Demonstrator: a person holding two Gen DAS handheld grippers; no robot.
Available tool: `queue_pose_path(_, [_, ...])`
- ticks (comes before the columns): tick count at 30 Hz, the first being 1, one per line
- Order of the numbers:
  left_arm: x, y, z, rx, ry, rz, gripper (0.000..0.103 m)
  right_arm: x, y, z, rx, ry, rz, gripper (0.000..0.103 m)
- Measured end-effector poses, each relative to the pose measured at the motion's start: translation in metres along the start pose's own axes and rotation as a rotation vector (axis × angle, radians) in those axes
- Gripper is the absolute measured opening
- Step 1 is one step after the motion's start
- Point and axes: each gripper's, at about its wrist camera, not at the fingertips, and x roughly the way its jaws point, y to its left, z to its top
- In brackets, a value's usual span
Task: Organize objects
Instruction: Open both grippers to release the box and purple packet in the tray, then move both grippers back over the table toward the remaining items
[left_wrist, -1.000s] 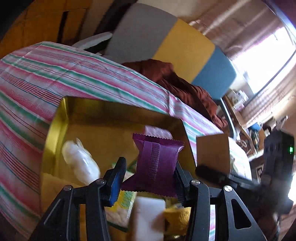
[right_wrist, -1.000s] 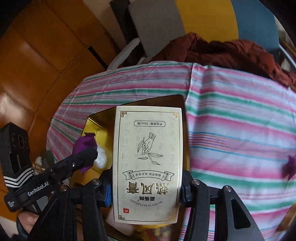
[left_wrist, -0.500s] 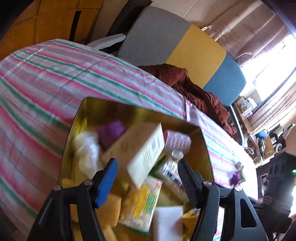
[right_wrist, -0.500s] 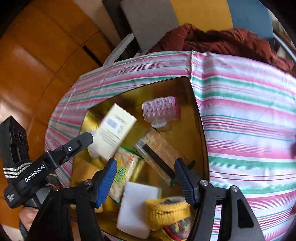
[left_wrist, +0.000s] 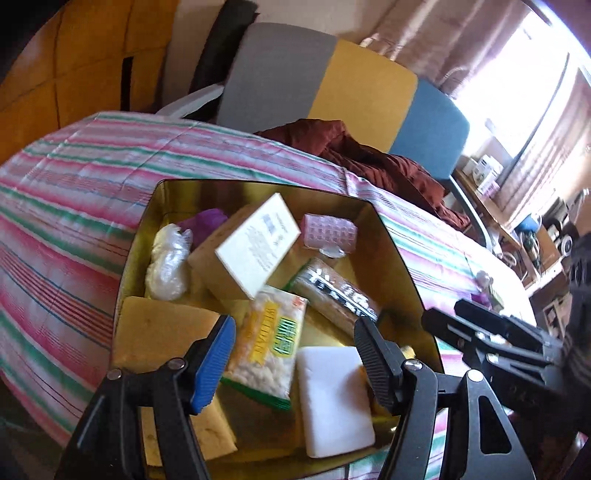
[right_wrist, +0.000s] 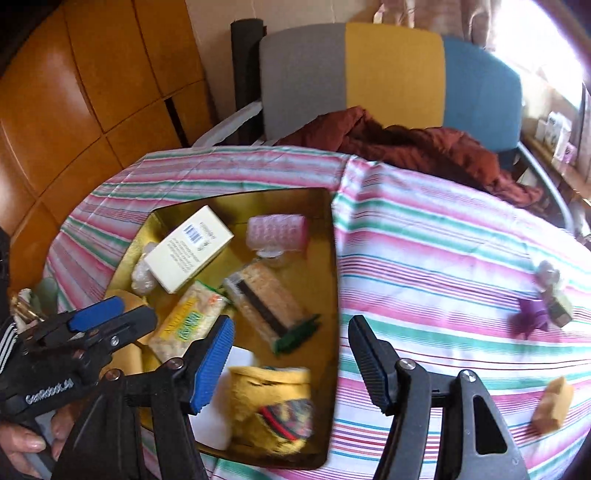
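Leftovers on the striped cloth of the desk (right_wrist: 443, 258) look like the next job: a purple wrapper (right_wrist: 530, 317) with a small box (right_wrist: 561, 308) and a pale lump touching it at about three o'clock in the right wrist view, and a tan block (right_wrist: 554, 408) at four o'clock, well apart from them. The gold tray (right_wrist: 330, 280) at nine to ten o'clock already holds a cream carton (right_wrist: 188, 253), a pink hair roller (right_wrist: 277, 232), a snack bag (right_wrist: 188, 321), a brush (right_wrist: 266, 301), a white sponge (left_wrist: 332, 398) and a yellow knitted pouch (right_wrist: 273, 402).

Both tools are empty. The left gripper (left_wrist: 293, 363) hangs over the near end of the tray with its jaws spread and nothing between them; the right gripper (right_wrist: 290, 363) stands spread above the tray's right rim.

My guess is that the wrapper is very light, crinkly and slick, so it would squash and could slide out; pinch it across the flat middle, not a loose edge. The tan block looks firm enough to take by its two long sides, though blur hides what it is made of. The small box seems stiff and light; grip opposite flat faces, clear of the lump beside it.
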Motion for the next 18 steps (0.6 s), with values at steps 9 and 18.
queue_pose_path(9, [-0.005,-0.037,-0.011,0.116,-0.002,-0.004,0.068,-0.026,-0.033,-0.012,-0.018,-0.061,-0.099,0.065])
queue_pose_path(18, [-0.008,-0.059,-0.017,0.178,-0.003,-0.002,0.068,-0.047,-0.062,-0.023,-0.062,-0.095,-0.186,0.065])
